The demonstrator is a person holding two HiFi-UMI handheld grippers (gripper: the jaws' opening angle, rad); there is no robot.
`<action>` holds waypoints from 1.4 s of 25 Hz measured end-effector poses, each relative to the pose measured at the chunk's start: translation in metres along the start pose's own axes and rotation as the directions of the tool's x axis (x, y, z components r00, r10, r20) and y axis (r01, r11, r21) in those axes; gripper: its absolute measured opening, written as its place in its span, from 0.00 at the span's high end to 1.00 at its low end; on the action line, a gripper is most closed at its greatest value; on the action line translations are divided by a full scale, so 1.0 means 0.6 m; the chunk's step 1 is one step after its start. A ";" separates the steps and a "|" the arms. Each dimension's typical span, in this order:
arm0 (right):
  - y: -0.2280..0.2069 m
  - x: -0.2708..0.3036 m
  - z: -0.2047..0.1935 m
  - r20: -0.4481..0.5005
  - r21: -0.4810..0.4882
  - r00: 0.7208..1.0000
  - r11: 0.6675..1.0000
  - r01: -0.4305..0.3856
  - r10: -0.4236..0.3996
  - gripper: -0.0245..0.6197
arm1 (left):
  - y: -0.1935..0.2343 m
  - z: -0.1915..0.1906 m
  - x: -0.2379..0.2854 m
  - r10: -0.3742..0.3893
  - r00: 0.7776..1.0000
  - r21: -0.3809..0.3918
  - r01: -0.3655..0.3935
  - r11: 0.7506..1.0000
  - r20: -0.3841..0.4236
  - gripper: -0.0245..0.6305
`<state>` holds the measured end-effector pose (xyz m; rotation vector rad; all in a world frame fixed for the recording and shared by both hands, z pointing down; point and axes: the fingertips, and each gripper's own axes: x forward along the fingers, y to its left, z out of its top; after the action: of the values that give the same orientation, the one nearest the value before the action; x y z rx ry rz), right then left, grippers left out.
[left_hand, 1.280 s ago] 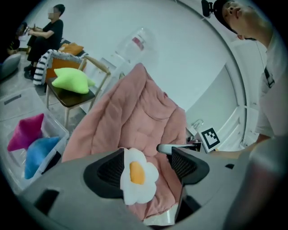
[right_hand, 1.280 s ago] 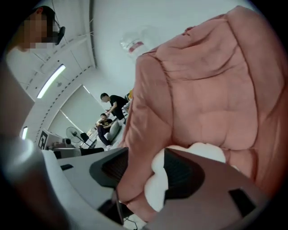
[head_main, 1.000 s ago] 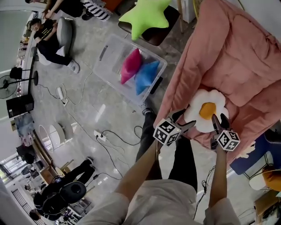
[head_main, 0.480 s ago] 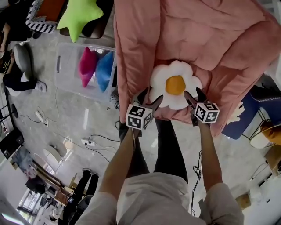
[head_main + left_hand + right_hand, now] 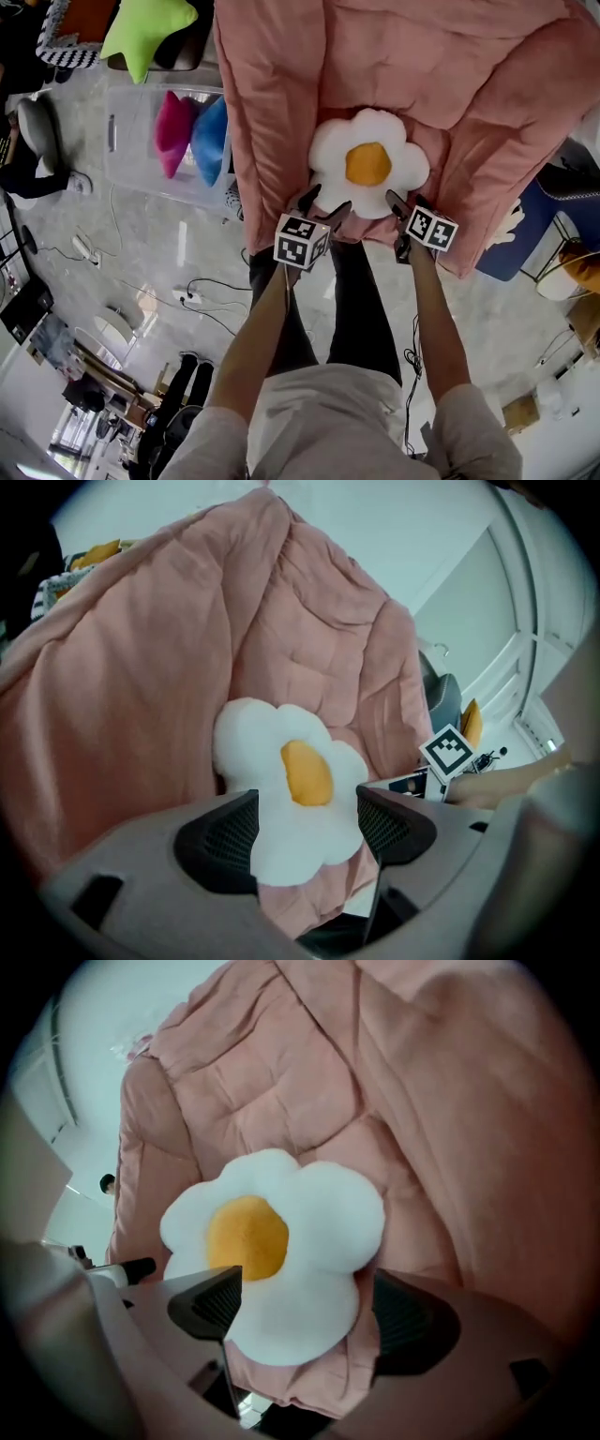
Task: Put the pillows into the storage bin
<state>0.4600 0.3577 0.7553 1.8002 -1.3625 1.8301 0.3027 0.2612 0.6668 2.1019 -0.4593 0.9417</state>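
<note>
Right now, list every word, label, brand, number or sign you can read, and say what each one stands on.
There are no readable words, numbers or brands in any view.
The marker cube on the left gripper: black-and-white square pattern, no letters.
The marker cube on the right gripper: same kind of pattern, no letters.
The flower pillow, pink quilt and storage bin: no print visible.

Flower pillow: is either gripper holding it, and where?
Neither: left gripper stands open, right gripper has just been opening its jaws; the flower pillow shows between both, ungripped.
</note>
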 end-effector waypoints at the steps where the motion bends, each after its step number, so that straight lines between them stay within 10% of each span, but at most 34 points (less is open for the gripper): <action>1: 0.003 0.008 -0.019 -0.029 0.029 0.999 1.000 -0.012 0.013 0.31 | 0.007 -0.008 0.003 0.038 0.999 -0.006 -0.038 0.999 -0.011 0.45; 8: 0.023 0.050 -0.111 -0.128 0.203 0.991 0.979 -0.005 0.032 0.33 | 0.054 -0.065 0.022 0.315 0.945 0.049 -0.312 0.949 -0.086 0.47; 11: 0.031 0.045 -0.103 -0.100 0.220 0.995 0.976 0.002 0.020 0.54 | 0.068 -0.072 0.036 0.344 0.935 0.026 -0.343 0.939 -0.088 0.48; 19: 0.070 -0.056 -0.055 0.024 -0.034 0.995 0.995 -0.093 0.094 0.93 | 0.054 -0.062 0.048 0.245 0.966 -0.087 -0.252 0.964 -0.085 0.75; 35: 0.270 -0.306 0.120 0.235 -0.204 0.954 0.969 -0.137 0.184 0.95 | -0.042 0.167 -0.145 0.065 0.989 -0.093 -0.053 0.994 0.134 0.88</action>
<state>0.4306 0.2966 0.5094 1.9219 -1.7570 1.5215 0.3073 0.2013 0.5461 2.0891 -0.6262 0.7976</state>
